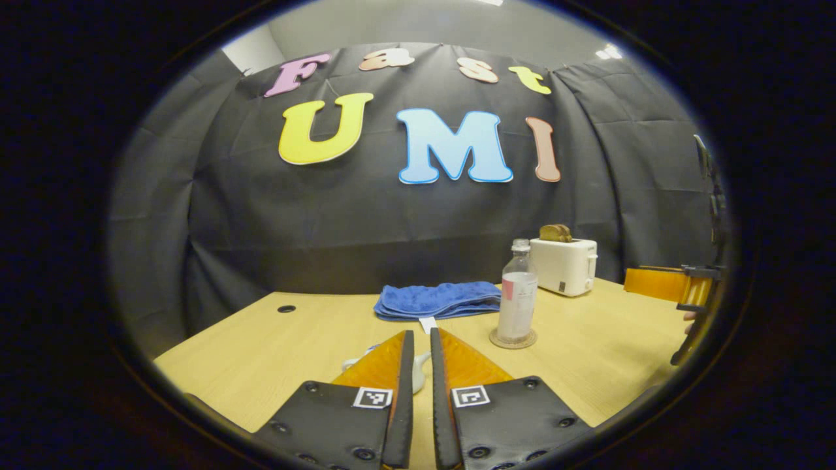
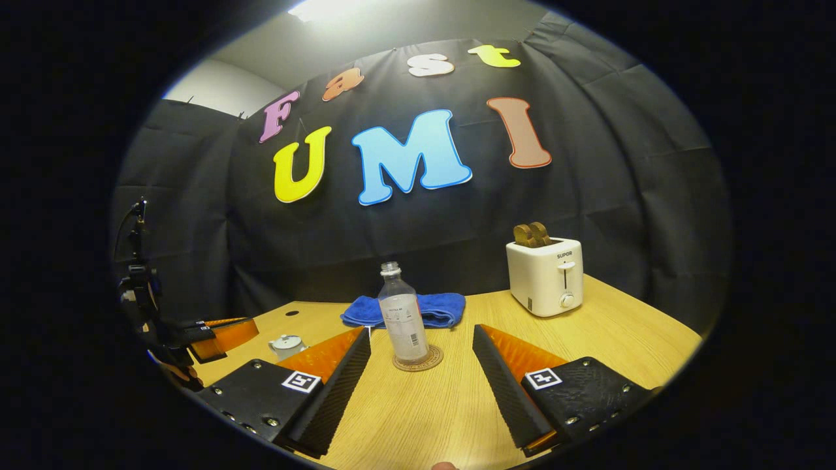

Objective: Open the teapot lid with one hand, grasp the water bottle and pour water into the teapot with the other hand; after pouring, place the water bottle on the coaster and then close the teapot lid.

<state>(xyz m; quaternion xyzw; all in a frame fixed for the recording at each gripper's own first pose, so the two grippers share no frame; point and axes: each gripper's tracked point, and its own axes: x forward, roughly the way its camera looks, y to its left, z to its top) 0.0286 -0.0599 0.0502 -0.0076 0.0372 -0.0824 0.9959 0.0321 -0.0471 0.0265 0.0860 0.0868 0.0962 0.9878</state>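
- In the left gripper view, the left gripper [image 1: 418, 339] has its two fingers drawn narrow, with only a thin slot between them and nothing pinched in it.
- The teapot [image 1: 418, 373] lies low behind those fingers; only bits of its white body show in the slot and just to the left of the left finger, so whether the fingers touch it cannot be told.
- In the right gripper view the same teapot [image 2: 287, 344] sits left of the right gripper's left finger with its lid [image 2: 287, 340] on.
- Ahead and to the right of the left gripper, the water bottle [image 1: 518, 291] stands upright on the round coaster [image 1: 513, 339], uncapped.
- Beyond the left gripper's fingertips a folded blue towel [image 1: 439, 299] lies on the wooden table [image 1: 607, 352]; a white toaster [image 1: 564, 264] with bread in its slots stands farther right, behind the bottle.
- The right gripper [image 2: 422, 339] is spread wide, its fingers apart from everything.
- The bottle on its coaster stands just ahead, between those open fingers, touching neither.
- At the left edge of the right gripper view, the other gripper shows beside the teapot with part of a hand [image 2: 175, 369] below it.
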